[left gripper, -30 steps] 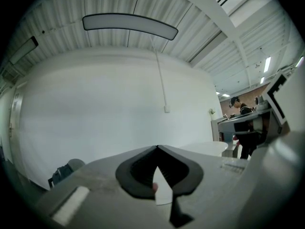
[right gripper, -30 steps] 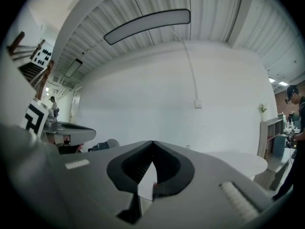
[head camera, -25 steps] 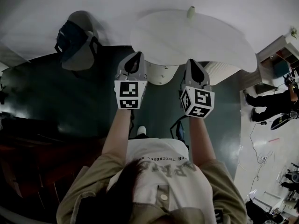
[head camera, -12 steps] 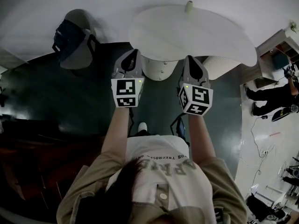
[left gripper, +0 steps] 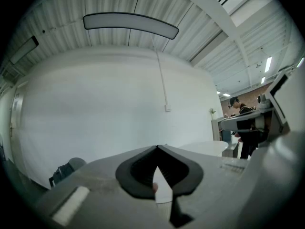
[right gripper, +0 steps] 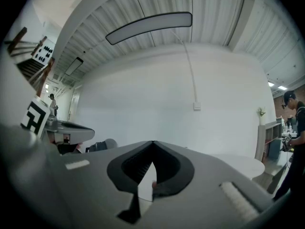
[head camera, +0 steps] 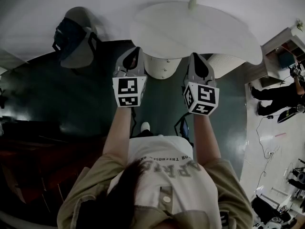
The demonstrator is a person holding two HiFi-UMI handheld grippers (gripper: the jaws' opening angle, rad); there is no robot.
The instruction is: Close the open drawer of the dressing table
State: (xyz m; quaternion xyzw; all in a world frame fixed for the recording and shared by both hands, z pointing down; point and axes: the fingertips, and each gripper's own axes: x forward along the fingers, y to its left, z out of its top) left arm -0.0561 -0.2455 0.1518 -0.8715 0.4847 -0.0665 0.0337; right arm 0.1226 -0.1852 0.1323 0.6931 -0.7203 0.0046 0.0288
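- Far left, a rounded grey chair sits on the dark green floor with a dark backpack on its seat, well apart from both grippers.
- Next comes the left gripper, held level with its black-and-white marker cube facing up. Its own view shows the jaws clenched tip to tip, with nothing caught between them. In the head view its nose lies at the near edge of the table top, though I cannot tell whether it touches.
- Dead centre and straight ahead of the person is the white dressing table with a broad curved top. A small pale pot stands at the far rim, against the white wall.
- Under that top, between the two grippers, there's a white round pedestal. I cannot pick out the open drawer itself in any view.
- Now the right gripper, level and alongside the left one, apart from it. Its jaws are squeezed together too and hold nothing, and its nose also reaches the table's near edge.
- Just right of it, a white ribbed panel shows beneath the right end of the top.
- Far right, a person in dark clothes stands on the pale floor beside a shelf unit.
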